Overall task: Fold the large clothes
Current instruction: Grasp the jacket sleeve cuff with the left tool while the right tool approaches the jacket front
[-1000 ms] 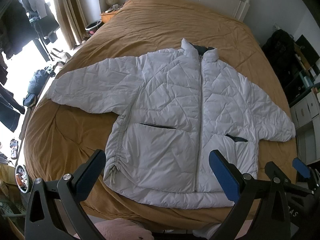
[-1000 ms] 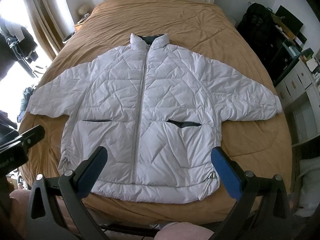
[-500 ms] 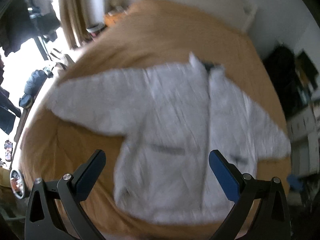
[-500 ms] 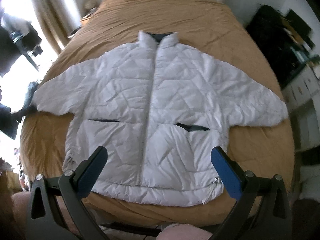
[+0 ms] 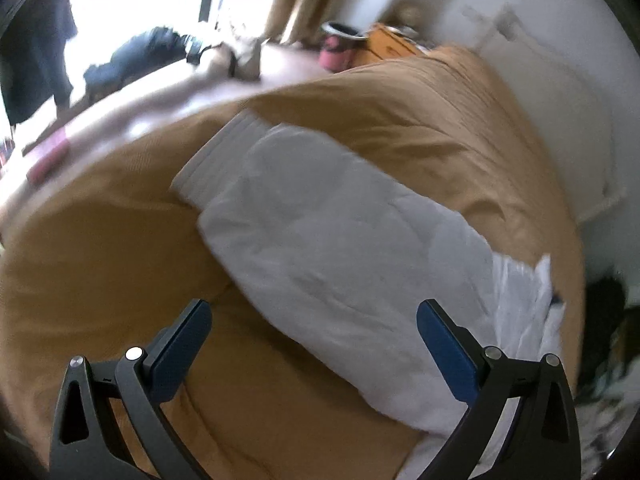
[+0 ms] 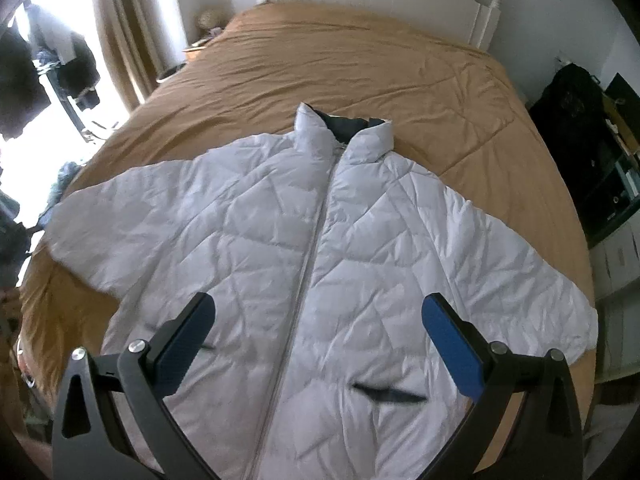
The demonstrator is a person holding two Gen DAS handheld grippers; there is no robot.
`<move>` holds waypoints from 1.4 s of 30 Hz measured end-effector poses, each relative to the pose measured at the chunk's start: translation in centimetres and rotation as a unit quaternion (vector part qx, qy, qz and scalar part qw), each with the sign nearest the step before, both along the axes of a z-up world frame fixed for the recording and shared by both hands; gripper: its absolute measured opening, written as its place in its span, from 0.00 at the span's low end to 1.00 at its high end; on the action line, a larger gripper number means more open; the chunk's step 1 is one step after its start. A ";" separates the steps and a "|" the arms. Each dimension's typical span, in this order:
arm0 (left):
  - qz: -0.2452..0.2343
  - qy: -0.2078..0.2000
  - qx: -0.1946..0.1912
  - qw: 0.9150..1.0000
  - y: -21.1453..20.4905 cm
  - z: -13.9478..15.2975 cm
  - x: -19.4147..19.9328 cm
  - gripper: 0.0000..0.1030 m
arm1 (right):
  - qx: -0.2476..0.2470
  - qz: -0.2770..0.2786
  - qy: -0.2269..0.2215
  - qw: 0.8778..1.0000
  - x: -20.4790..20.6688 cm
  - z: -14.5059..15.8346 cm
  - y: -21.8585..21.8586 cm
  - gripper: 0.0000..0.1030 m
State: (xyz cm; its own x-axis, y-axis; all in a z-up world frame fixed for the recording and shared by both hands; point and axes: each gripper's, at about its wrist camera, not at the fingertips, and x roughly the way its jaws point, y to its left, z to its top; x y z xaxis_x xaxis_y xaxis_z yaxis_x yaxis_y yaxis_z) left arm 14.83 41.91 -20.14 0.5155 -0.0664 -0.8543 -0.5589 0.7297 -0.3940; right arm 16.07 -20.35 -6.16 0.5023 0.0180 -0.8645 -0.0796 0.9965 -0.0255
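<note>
A white quilted puffer jacket (image 6: 304,264) lies flat and zipped on the tan bedspread (image 6: 360,72), front side up, collar toward the headboard and both sleeves spread out. My right gripper (image 6: 316,332) hovers open above the jacket's lower front, straddling the zipper (image 6: 308,264). In the blurred left wrist view the jacket's left sleeve (image 5: 320,240) runs diagonally, its ribbed cuff (image 5: 216,156) at the upper left. My left gripper (image 5: 312,336) is open just above the sleeve, with nothing between its fingers.
A white headboard (image 6: 480,0) closes the far end of the bed. Dark furniture and a black bag (image 6: 568,120) stand along the right side. A bright window, curtains (image 6: 132,40) and hanging dark clothes are on the left, with a nightstand (image 5: 384,44) and a pink bin (image 5: 340,50).
My left gripper has swung left and dropped close over the left sleeve. My right gripper has moved forward over the jacket's body. Both remain open; the jacket lies as before.
</note>
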 end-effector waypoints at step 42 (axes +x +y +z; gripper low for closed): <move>-0.094 -0.242 0.132 0.957 -19.4 23.1 10.0 0.07 | -0.012 -0.060 0.022 0.998 4.5 -23.1 -6.9 1.00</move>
State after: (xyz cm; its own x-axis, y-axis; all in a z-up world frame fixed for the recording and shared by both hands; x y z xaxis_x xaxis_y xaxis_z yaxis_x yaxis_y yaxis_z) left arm 24.87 22.52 3.01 0.8551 -0.0107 -0.5183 -0.2076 0.9090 -0.3613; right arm 20.59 -27.20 -29.26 0.4605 -0.0609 -0.8855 0.0385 0.9981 -0.0486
